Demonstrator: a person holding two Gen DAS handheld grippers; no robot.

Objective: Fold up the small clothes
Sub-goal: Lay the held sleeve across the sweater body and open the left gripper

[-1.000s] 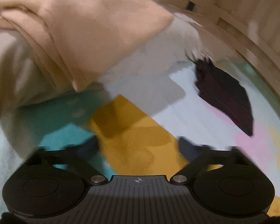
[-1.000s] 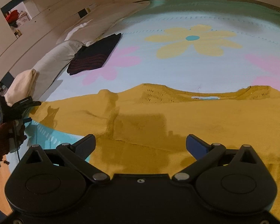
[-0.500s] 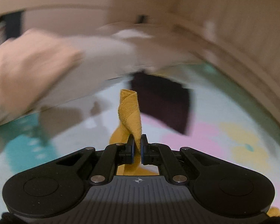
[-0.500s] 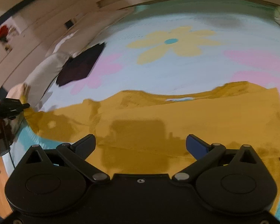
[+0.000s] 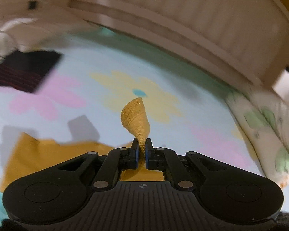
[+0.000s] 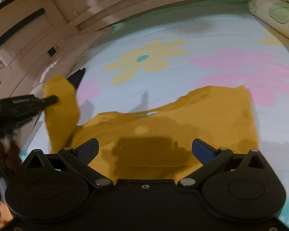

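the mustard-yellow sweater [image 6: 183, 127] is lying spread on the flowered bedspread [image 6: 183, 38], one sleeve [image 5: 136, 119] being lifted clear of it. the left gripper [image 5: 141, 144] is pinching that sleeve tight between its jaws, while the right gripper [image 6: 144, 150] is hovering over the sweater's body with jaws spread wide, holding nothing. a dark striped folded garment [image 5: 27, 71] is sitting near the pillows [image 5: 2, 42].

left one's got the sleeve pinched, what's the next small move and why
Probably carry the sleeve across and lay it on the yellow top's body. The left hand-held gripper is shut on it and holds it raised; the right hand-held gripper hangs open above the body.
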